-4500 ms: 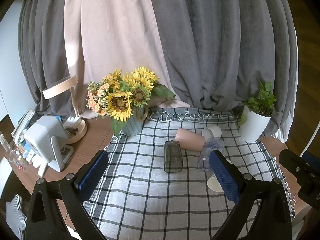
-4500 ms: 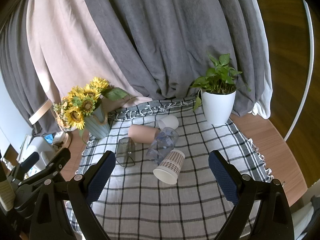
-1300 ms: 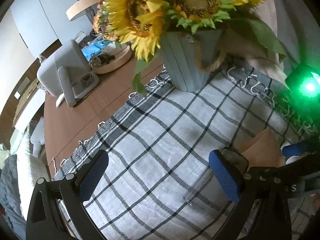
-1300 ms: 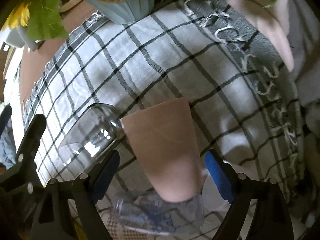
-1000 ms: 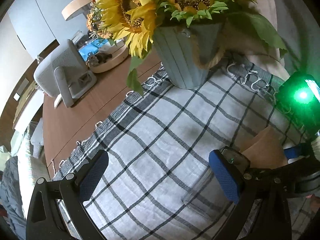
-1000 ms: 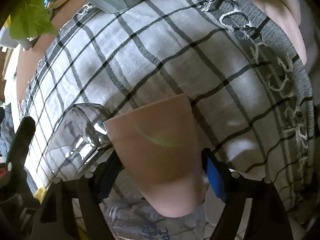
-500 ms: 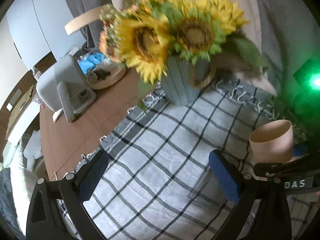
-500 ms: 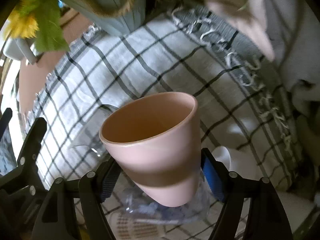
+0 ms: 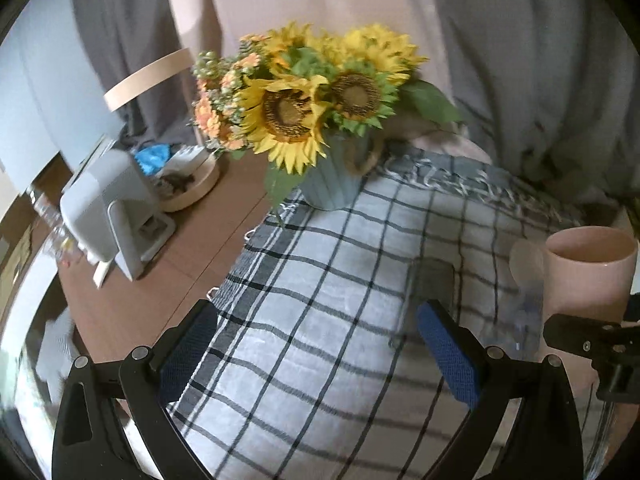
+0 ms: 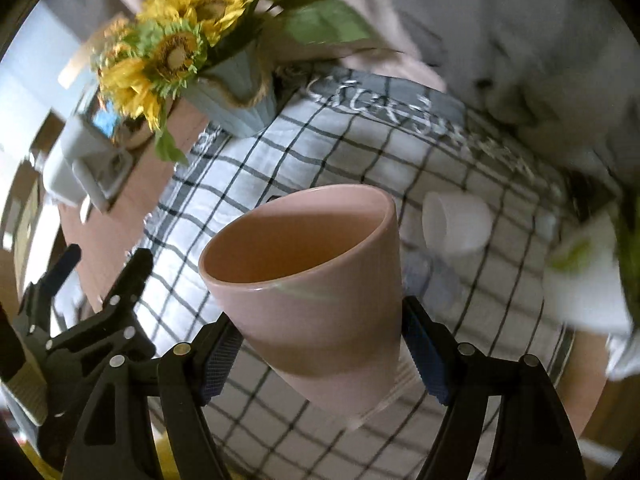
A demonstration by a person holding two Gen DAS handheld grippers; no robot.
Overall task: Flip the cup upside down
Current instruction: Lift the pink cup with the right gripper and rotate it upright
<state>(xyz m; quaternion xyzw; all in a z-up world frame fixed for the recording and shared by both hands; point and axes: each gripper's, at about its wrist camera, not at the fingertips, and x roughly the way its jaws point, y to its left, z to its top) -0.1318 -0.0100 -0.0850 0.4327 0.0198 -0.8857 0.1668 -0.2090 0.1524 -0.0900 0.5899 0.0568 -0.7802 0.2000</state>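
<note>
My right gripper [image 10: 324, 354] is shut on a pink cup [image 10: 316, 280] and holds it above the checked cloth [image 10: 320, 152], mouth up and tilted away from me. The same pink cup [image 9: 588, 276] shows at the right edge of the left wrist view, with the right gripper's black frame below it. My left gripper [image 9: 320, 348] is open and empty over the cloth [image 9: 320, 280]. A clear square glass [image 9: 432, 284] lies on the cloth just past its right finger.
A sunflower vase [image 9: 332, 176] stands at the cloth's far left corner. A white device [image 9: 108, 216] and a wooden tray [image 9: 188, 184] sit on the brown table. A small white cup [image 10: 456, 220], a clear plastic bottle [image 10: 436, 280] and a white plant pot [image 10: 588, 280] lie to the right.
My right gripper closed on the lying pink cup, lifted it off the cloth and turned it mouth up. Both grippers have pulled back and risen, so the vase looks farther away.
</note>
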